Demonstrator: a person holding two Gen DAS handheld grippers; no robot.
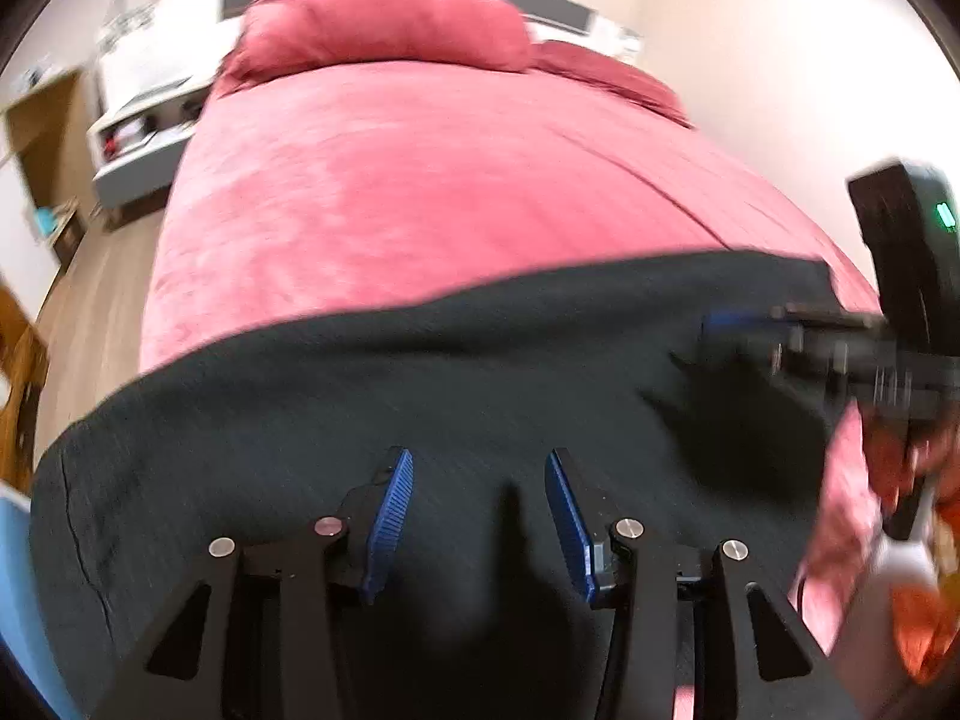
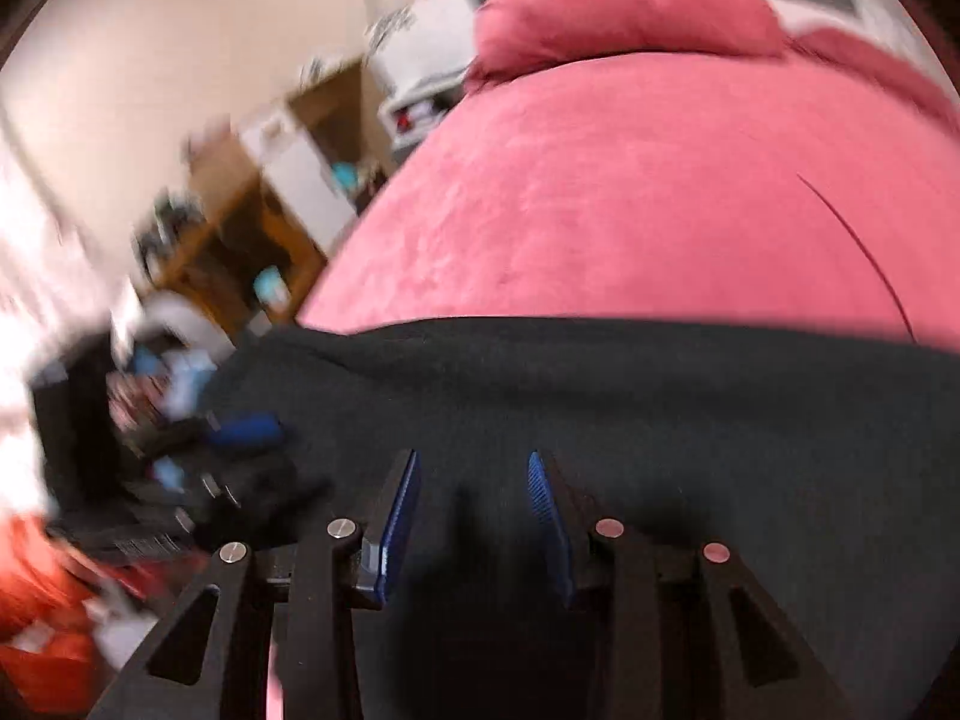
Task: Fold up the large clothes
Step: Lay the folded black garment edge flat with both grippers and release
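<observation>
Dark knit garment (image 1: 420, 396) on plush pink bedspread (image 1: 420, 192); left gripper (image 1: 479, 468), right gripper (image 2: 473, 468) spread.

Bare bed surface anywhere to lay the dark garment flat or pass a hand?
Free: the wide pink bedspread between the dark garment's far edge and the pillow at the head. Crowded: the near edge, where the garment covers the bed and both grippers, left gripper and right gripper, sit open over it.

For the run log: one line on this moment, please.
left gripper: open, over dark garment | right gripper: open, over it | garment: spread on pink bed | fold: not begun
</observation>
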